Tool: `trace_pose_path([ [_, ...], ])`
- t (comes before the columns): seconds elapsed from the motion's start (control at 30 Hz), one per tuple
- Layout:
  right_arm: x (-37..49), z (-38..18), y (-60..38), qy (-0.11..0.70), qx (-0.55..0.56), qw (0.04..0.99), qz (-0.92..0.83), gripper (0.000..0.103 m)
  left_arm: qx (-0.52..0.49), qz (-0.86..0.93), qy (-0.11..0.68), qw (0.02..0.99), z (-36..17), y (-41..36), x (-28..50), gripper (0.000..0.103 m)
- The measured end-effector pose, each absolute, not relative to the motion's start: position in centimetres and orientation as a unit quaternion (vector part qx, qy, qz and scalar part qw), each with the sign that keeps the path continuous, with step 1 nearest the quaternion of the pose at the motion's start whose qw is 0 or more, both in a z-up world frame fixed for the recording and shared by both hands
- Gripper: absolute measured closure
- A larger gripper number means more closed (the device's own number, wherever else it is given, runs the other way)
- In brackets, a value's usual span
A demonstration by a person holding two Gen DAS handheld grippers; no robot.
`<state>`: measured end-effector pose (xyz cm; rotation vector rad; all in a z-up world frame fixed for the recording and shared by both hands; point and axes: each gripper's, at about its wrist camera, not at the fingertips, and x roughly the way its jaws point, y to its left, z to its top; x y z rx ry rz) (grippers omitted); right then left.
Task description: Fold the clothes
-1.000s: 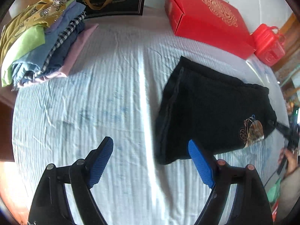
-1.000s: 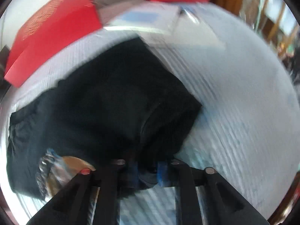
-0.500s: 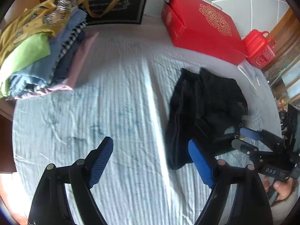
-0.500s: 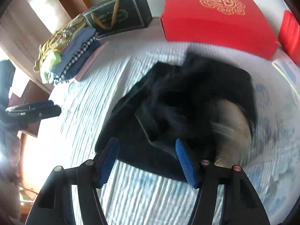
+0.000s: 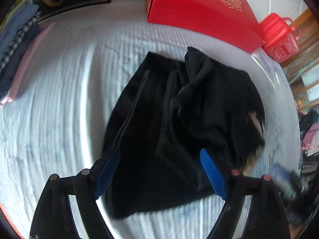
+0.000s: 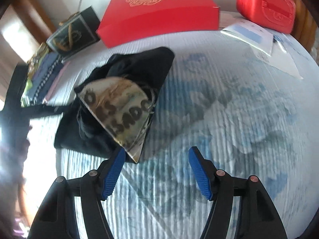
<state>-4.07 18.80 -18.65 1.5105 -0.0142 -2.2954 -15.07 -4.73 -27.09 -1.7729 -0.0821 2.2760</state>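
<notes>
On your far left the stack of folded clothes is done, while the black T-shirt lies loosely doubled mid-bed, print flap turned up (rumpled, more folds left, I'd say). Your left gripper hangs wide open over its near edge, gripping nothing; your right gripper is opening, nothing between its jaws. The dark gift bag, red box and red case give no view inside.

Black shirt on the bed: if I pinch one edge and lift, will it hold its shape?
Probably not: the black shirt lies bunched in soft folds, so it likely droops. Its printed panel looks flatter, perhaps stiffer.
</notes>
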Motion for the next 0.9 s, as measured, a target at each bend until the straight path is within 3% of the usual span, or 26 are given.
trace_pose_path([
  [0.1,-4.0,-19.6,16.8,0.028,0.531,0.204,-0.822,0.033,-0.619,0.775,-0.009,0.124,-28.4,-2.7,-16.5,0.02],
  [0.2,-4.3,-20.7,14.5,0.061,0.522,0.206,-0.825,0.021,-0.638,0.76,0.003,0.126,-30.0,-1.1,-16.9,0.02],
  [0.27,-4.4,-21.4,13.3,0.089,0.511,0.204,-0.83,0.021,-0.635,0.76,0.047,0.131,-29.9,0.1,-16.6,0.046],
  [0.3,-4.4,-21.8,12.6,0.108,0.503,0.201,-0.834,0.021,-0.634,0.761,0.062,0.127,-29.6,0.4,-16.4,0.077],
  [0.33,-4.7,-22.0,12.0,0.136,0.494,0.186,-0.838,0.035,-0.635,0.759,0.064,0.13,-29.2,0.5,-16.4,0.088],
  [0.37,-5.0,-22.0,12.0,0.148,0.492,0.17,-0.841,0.056,-0.633,0.76,0.055,0.135,-28.6,0.4,-16.5,0.091],
  [0.4,-5.4,-21.9,12.2,0.153,0.49,0.156,-0.844,0.083,-0.627,0.766,0.055,0.133,-27.7,0.2,-16.4,0.092],
  [0.53,-4.9,-19.6,14.8,0.107,0.484,0.169,-0.852,0.084,-0.56,0.819,0.059,0.112,-21.3,-2.7,-14.5,0.093],
  [0.6,-3.9,-19.2,15.4,0.11,0.483,0.19,-0.848,0.084,-0.563,0.818,0.058,0.104,-20.5,-4.8,-13.8,0.093],
  [0.67,-4.1,-20.9,14.8,0.129,0.519,0.207,-0.819,0.071,-0.584,0.803,0.073,0.089,-22.1,-6.3,-13.6,0.093],
  [0.73,-3.9,-23.2,14.3,0.162,0.561,0.209,-0.785,0.06,-0.621,0.775,0.105,0.05,-25.9,-7.6,-13.7,0.084],
  [0.8,-3.7,-22.7,15.1,0.142,0.571,0.218,-0.779,0.056,-0.648,0.755,0.088,0.05,-28.4,-9.0,-13.6,0.082],
  [0.9,-4.1,-20.2,17.1,0.081,0.564,0.226,-0.79,0.056,-0.622,0.777,0.077,0.055,-26.4,-9.6,-13.1,0.069],
])
